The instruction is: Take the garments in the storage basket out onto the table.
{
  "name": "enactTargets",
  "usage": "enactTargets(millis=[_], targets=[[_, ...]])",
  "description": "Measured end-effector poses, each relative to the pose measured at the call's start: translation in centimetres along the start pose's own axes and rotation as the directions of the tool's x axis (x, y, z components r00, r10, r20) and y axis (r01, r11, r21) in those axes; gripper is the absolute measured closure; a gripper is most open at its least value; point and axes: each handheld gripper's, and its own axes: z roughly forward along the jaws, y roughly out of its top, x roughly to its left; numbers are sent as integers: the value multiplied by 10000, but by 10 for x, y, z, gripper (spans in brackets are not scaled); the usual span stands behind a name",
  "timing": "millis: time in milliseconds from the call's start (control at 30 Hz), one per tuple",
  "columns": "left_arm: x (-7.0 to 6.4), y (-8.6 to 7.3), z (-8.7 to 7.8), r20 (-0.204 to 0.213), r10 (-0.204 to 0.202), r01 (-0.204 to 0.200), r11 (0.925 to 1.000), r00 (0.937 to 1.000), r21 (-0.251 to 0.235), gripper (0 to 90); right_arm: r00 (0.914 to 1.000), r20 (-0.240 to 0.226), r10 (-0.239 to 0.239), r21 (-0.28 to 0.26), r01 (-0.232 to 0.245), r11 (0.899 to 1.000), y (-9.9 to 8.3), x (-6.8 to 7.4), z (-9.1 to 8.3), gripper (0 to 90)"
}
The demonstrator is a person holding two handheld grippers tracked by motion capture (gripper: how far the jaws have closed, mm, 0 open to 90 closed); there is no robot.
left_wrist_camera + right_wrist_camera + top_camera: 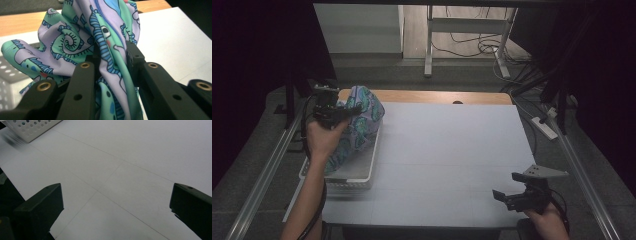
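The left gripper has its jaws pinched on a bunched fold of patterned cloth, purple and green with blue cartoon shapes. The cloth hangs below and just behind those jaws, its long axis running down toward the person into the white perforated basket. Its lower end is hidden behind the left hand and the basket wall. Well apart, near the table edge, the right gripper hovers with jaws spread wide, gripping nothing.
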Motion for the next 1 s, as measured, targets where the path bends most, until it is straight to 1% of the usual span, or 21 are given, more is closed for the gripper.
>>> enactTargets(millis=[200,233,333,367,400,500,533,567,600,633,700,733,800,833,867,1000], targets=[[-16,7,-6,235,382,-378,9991,9990,-204,728,10000,1,36,-1,-36,10000,0,0,0,0],[-21,9,-7,338,473,-464,9986,9983,-266,728,10000,1,43,2,-43,10000,0,0,0,0],[-26,11,-9,422,568,-555,9979,9975,-322,728,10000,-3,60,23,-60,10000,0,-1,0,0],[-28,13,-11,454,632,-616,9975,9970,-356,728,10000,5,70,33,-70,10000,0,-1,0,0],[-34,16,-13,550,739,-715,9964,9957,-445,729,10000,9,80,46,-80,10000,0,-1,1,0],[-42,21,-16,743,928,-890,9946,9929,-526,729,9999,31,100,95,-100,9999,0,-1,1,0],[-42,21,-16,743,928,-890,9946,9929,-526,729,9999,44,114,120,-114,9999,0,-1,1,0],[-48,26,-16,854,1097,-1055,9930,9903,-528,729,9999,60,123,131,-124,9998,0,-1,2,0],[-48,26,-16,854,1097,-1055,9930,9903,-528,729,9999,60,123,131,-124,9998,0,-1,2,0],[-53,30,-17,919,1239,-1192,9914,9880,-548,730,9999,79,128,163,-130,9998,1,-1,2,0],[-57,35,-17,1111,1298,-1230,9902,9853,-655,730,9998,120,134,180,-136,9997,1,-1,2,0],[-57,35,-17,1111,1298,-1230,9902,9853,-655,730,9998,131,147,198,-149,9997,1,-1,2,0],[-62,42,-18,1404,1384,-1288,9888,9804,-751,731,9998,147,168,233,-171,9996,1,-1,3,0],[-64,45,-18,1373,1476,-1385,9877,9795,-731,730,9997,154,168,245,-172,9996,1,-1,3,7],[-64,45,-18,1373,1476,-1385,9877,9795,-731,731,9997,154,168,245,-172,9996,1,-1,3,7],[-74,58,-23,1328,1800,-1698,9818,9747,-847,732,9997,155,169,274,-173,9995,1,-1,3,14]])
